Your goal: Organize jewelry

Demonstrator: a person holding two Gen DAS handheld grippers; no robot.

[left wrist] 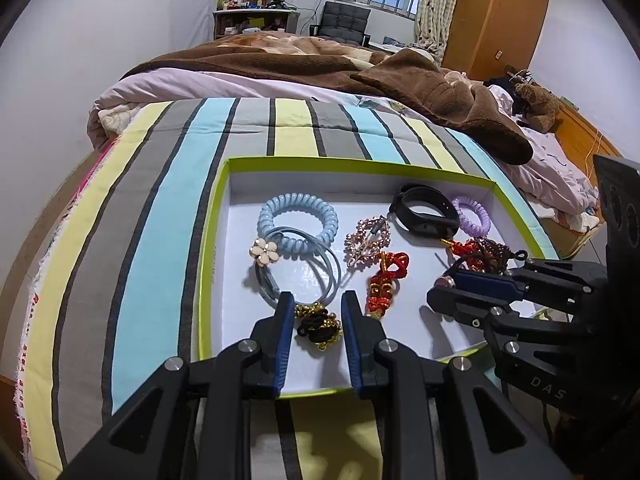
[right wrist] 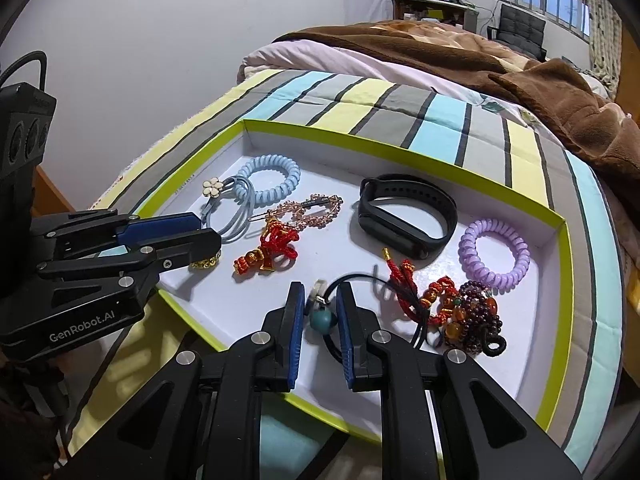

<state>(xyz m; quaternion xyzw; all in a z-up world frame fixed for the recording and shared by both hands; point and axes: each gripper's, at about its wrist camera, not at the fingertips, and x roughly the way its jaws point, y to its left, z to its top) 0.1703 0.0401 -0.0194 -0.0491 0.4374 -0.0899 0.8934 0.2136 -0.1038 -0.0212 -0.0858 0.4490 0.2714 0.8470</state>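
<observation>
A shallow white tray with a lime-green rim (left wrist: 216,240) (right wrist: 360,144) lies on a striped quilt and holds the jewelry. My left gripper (left wrist: 317,306) (right wrist: 208,232) is open at the tray's near edge. A black-and-gold hair tie (left wrist: 318,326) lies on the tray floor between its blue pads. My right gripper (right wrist: 320,300) (left wrist: 442,286) is open around a teal bead pendant (right wrist: 322,318) on a black cord, with a gap either side. Farther in lie a blue coil tie (left wrist: 298,200) (right wrist: 288,172), a flower tie (left wrist: 264,252), a rose-gold clip (right wrist: 316,208), a red knot charm (left wrist: 384,284), a black wristband (right wrist: 400,236), a purple coil tie (right wrist: 472,240) and a heap of beaded bracelets (right wrist: 476,316).
The striped quilt (left wrist: 160,208) covers the bed's foot, and its edge drops off to the left by a wall. A brown blanket (left wrist: 320,64) and pink bedding are bunched behind the tray. A teddy bear (left wrist: 538,100) sits far right, near a wooden wardrobe (left wrist: 504,12).
</observation>
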